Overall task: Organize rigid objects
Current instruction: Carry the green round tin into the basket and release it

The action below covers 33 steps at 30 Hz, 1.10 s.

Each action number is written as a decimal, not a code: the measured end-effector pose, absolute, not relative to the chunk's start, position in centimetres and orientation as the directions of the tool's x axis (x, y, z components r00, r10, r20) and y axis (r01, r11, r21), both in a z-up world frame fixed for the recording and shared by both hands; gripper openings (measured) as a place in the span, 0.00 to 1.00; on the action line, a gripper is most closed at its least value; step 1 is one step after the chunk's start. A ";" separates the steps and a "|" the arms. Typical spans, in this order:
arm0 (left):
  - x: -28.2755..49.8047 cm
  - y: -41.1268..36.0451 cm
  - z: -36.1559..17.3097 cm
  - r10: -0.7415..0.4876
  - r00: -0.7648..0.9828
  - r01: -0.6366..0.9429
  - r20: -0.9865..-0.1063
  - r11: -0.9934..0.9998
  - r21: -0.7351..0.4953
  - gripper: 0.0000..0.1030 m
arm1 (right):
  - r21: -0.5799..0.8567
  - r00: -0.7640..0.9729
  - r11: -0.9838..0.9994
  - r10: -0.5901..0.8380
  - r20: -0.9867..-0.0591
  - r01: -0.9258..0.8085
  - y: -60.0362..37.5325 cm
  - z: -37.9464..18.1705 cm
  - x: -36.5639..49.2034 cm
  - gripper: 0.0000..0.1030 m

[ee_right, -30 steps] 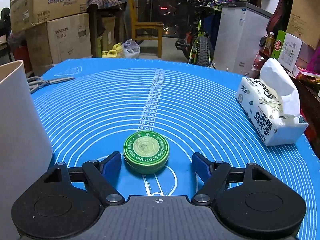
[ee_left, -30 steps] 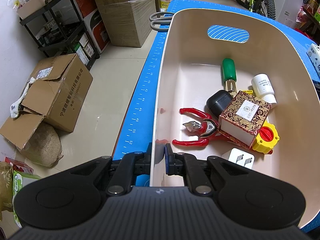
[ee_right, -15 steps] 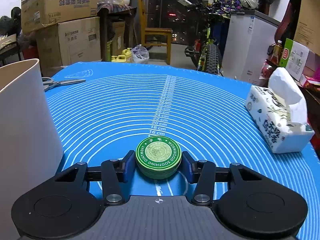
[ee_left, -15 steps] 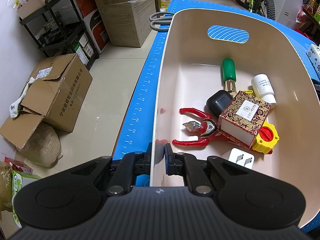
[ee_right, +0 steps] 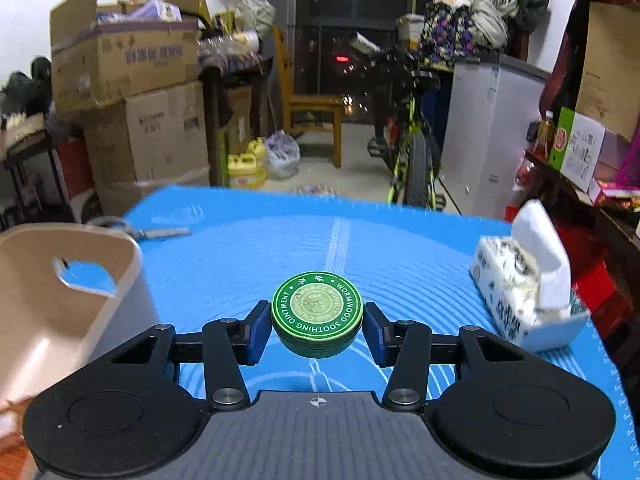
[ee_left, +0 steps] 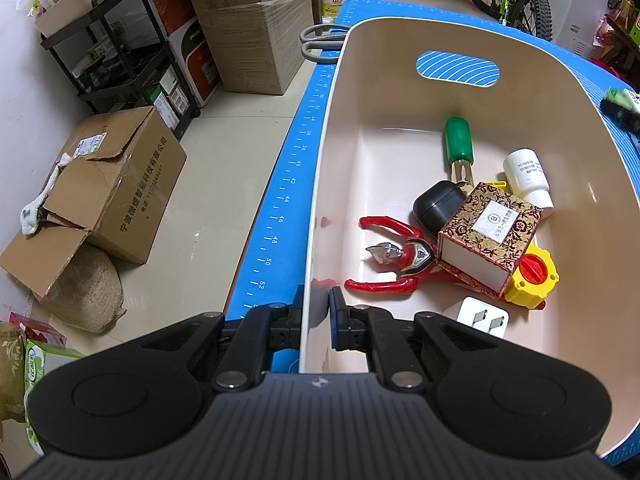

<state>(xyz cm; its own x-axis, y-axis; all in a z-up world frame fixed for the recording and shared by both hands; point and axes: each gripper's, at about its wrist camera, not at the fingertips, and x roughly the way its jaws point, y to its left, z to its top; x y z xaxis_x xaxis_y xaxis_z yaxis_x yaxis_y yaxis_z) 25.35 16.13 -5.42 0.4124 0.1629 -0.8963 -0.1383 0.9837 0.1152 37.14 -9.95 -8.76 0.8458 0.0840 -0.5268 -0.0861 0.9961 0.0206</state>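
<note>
My left gripper is shut on the near left wall of a beige plastic bin that stands on the blue mat. In the bin lie a red figure, a patterned box, a green-handled tool, a white bottle, a black case, a yellow and red piece and a white plug. My right gripper is shut on a round green ointment tin and holds it above the mat, right of the bin.
A tissue pack lies at the mat's right side. Scissors lie on the blue mat behind the bin. Cardboard boxes and a sack sit on the floor left of the table.
My right gripper closed on the green tin and lifted it off the mat, moving toward the bin. My left gripper has kept its hold on the bin wall.
</note>
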 end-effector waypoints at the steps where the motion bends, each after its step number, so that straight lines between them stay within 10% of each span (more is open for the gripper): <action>1: 25.3 16.1 -5.4 0.162 0.413 -0.139 -0.896 0.984 0.114 0.12 | 0.023 0.851 0.995 0.091 -0.517 -0.093 -9.8 -8.2 36.8 0.52; 15: 25.3 16.3 -5.4 0.164 0.411 -0.141 -0.897 0.983 0.116 0.12 | 0.005 0.850 0.957 0.259 -0.459 -0.289 -4.7 -2.1 32.0 0.52; 33: 25.3 16.3 -5.4 0.165 0.412 -0.138 -0.896 0.983 0.117 0.12 | 0.014 0.637 0.857 0.394 -0.663 -0.516 4.7 -4.2 29.8 0.52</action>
<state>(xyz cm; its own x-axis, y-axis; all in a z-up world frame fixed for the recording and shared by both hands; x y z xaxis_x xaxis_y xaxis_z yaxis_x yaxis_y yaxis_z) 25.25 16.30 -5.38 0.4117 0.1649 -0.8963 -0.1382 0.9834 0.1175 29.82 4.75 -4.22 0.6369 0.3941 -0.6626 -0.5157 0.8566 0.0138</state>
